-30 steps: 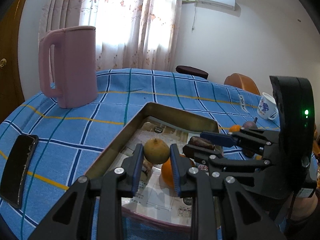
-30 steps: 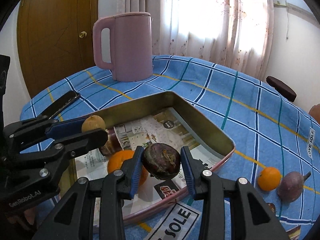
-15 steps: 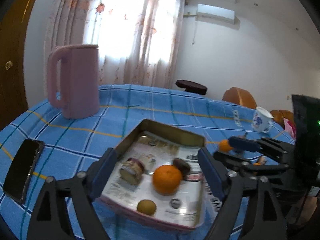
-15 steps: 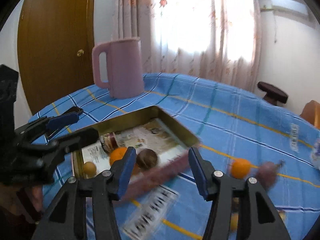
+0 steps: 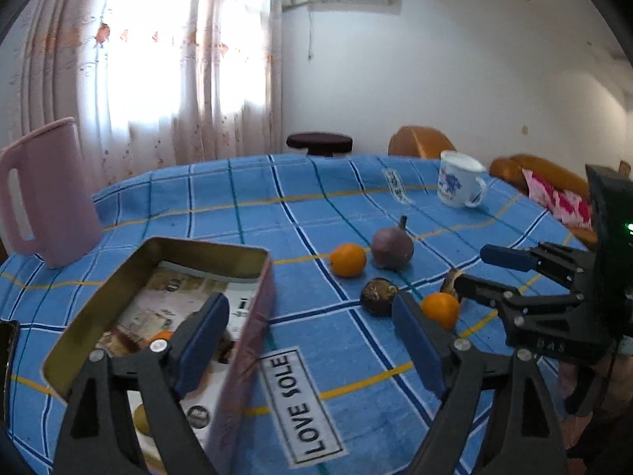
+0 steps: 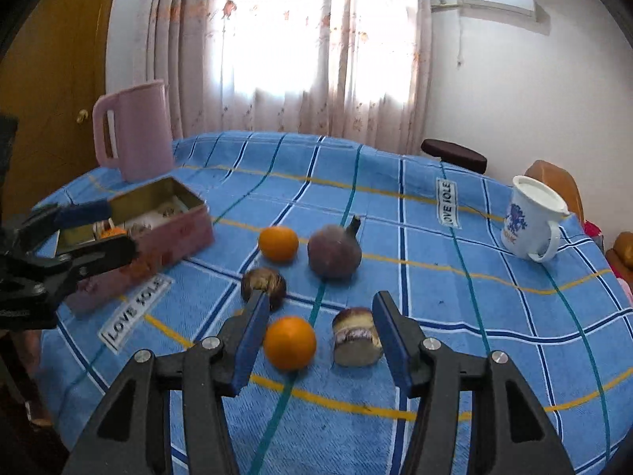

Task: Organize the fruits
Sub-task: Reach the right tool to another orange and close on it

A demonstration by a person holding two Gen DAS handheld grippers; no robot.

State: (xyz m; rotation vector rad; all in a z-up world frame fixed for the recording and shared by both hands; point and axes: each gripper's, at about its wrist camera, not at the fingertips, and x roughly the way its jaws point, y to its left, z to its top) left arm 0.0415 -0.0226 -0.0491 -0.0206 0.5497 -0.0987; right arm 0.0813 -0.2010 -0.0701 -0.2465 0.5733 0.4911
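A pink tin tray [image 5: 253, 316] [image 6: 174, 237] lined with paper holds several fruits. On the blue checked cloth lie two oranges [image 6: 290, 341] [image 6: 278, 242], a dark round fruit [image 6: 264, 283], a large purple fruit with a stem [image 6: 334, 252] and a small cut brown piece [image 6: 356, 336]. My right gripper [image 6: 320, 336] is open and empty, above the near orange and the brown piece. My left gripper [image 5: 312, 336] is open and empty, by the tray's right wall. It shows in the right wrist view [image 6: 95, 229], and the right gripper shows in the left wrist view [image 5: 474, 273].
A pink jug [image 6: 132, 130] stands behind the tray. A white mug with a blue print [image 6: 530, 217] stands at the far right. A black phone [image 5: 6, 356] lies at the left edge. A stool [image 6: 455, 154] and orange chairs [image 5: 419, 142] stand beyond the table.
Both grippers opened and let their fruits go into the tray. Both then swung right, away from the tray, and the right one now hangs over the loose fruits.
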